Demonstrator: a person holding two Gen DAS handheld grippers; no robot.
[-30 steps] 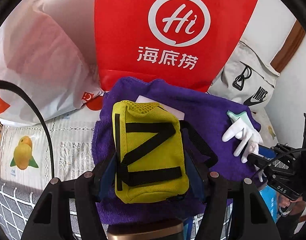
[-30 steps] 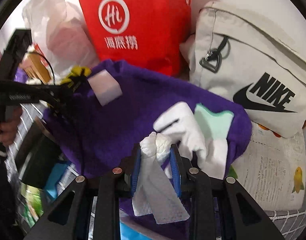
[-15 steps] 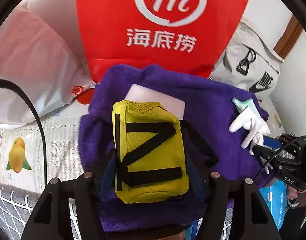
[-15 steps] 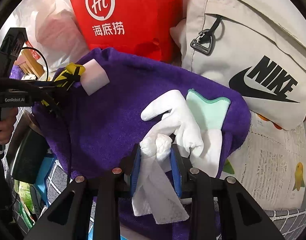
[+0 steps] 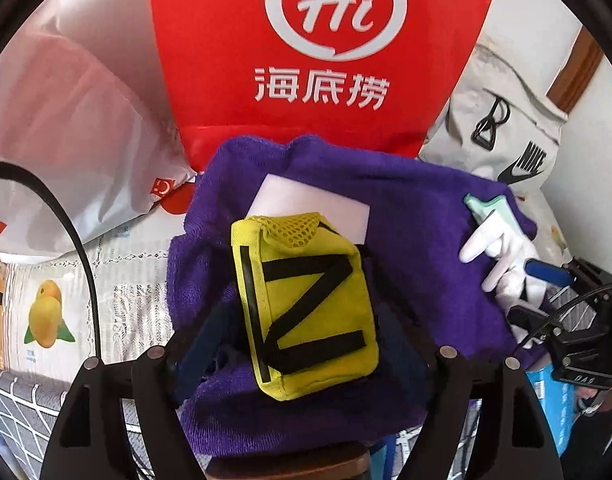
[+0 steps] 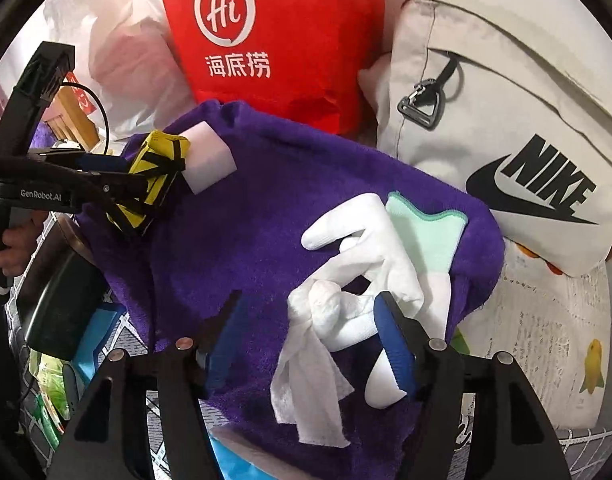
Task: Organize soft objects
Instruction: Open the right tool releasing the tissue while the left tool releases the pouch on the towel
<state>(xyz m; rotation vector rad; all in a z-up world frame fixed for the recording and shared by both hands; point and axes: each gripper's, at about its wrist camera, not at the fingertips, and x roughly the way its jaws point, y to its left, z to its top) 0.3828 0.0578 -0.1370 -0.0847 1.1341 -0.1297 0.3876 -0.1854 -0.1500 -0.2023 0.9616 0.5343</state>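
A yellow pouch with black straps (image 5: 306,300) lies on a purple towel (image 5: 418,232), partly over a white sponge block (image 5: 306,196). My left gripper (image 5: 306,340) stands open around the pouch, its jaws apart on both sides. In the right wrist view the pouch (image 6: 155,168) and the sponge (image 6: 205,160) sit at the towel's (image 6: 265,220) left end. My right gripper (image 6: 306,320) is open; a crumpled white cloth (image 6: 310,344) lies between its jaws beside a white glove (image 6: 366,248) and a mint cloth (image 6: 426,228).
A red Hi bag (image 5: 326,52) stands behind the towel, a white plastic bag (image 5: 65,120) to its left and a grey Nike bag (image 6: 506,128) to its right. A fruit-print cloth (image 5: 65,300) covers the surface. A blue box (image 6: 97,340) lies below the towel.
Both grippers have opened: the left has let go of the yellow pouch and the right has let go of the white cloth. Both items now rest on the towel.
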